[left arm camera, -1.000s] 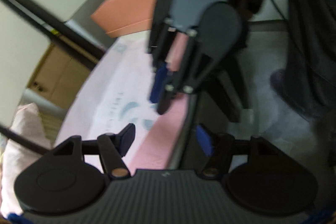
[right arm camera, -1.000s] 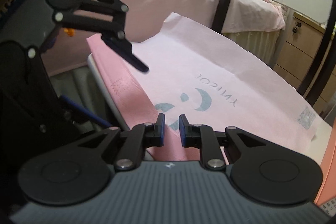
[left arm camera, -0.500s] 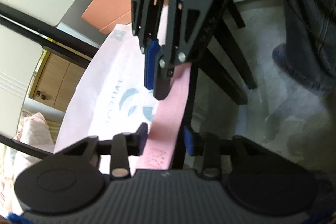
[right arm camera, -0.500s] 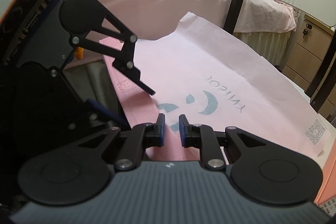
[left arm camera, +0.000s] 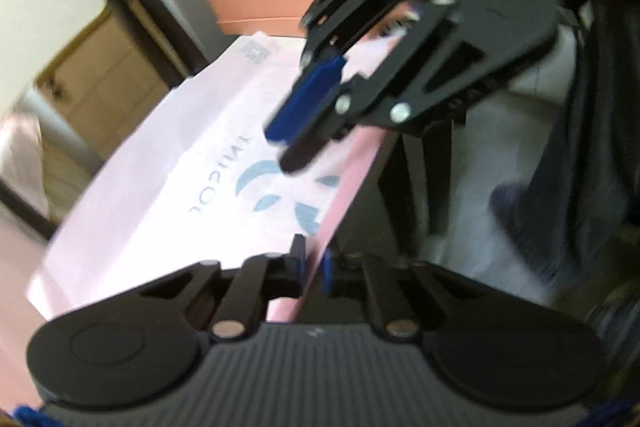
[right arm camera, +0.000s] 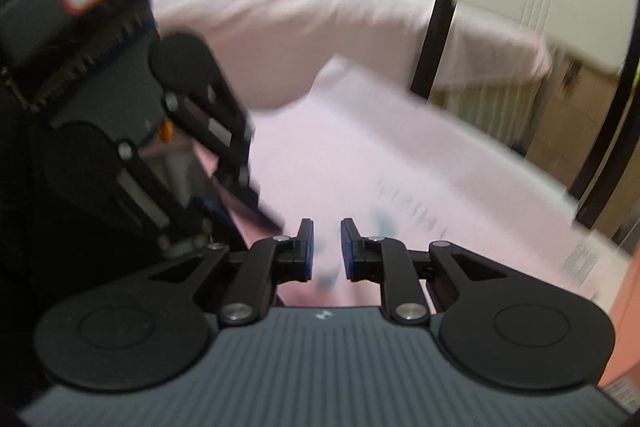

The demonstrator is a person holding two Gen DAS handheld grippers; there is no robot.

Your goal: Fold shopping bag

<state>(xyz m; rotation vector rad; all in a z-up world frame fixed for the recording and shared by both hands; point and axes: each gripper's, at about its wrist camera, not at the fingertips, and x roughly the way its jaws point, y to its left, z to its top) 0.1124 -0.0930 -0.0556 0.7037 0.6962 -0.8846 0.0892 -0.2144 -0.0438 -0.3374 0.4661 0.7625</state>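
Observation:
A pale pink shopping bag (left arm camera: 168, 163) with a teal logo lies flat on a table, a darker pink strip (left arm camera: 352, 171) along its near edge. It also shows in the right wrist view (right arm camera: 360, 155). My left gripper (left arm camera: 314, 263) is shut on the bag's near edge where the pink strip runs. My right gripper (right arm camera: 325, 251) holds the same edge with a narrow gap between its pads; the fabric sits between them. Each gripper shows in the other's view: the right one (left arm camera: 316, 123) above the strip, the left one (right arm camera: 240, 195) at the left. Both views are blurred.
A salmon box (left arm camera: 272, 3) stands at the table's far end. A bed with pink covers (right arm camera: 320, 27) lies behind the table. Black frame posts (right arm camera: 436, 7) and a wooden cabinet (right arm camera: 576, 119) stand to the right. A person's dark trousers (left arm camera: 600, 107) are beside the table.
My left gripper has closed from wide open onto the bag's pink edge. The right gripper has stayed on that edge. Both views have shifted and blurred, and the bag has moved with them.

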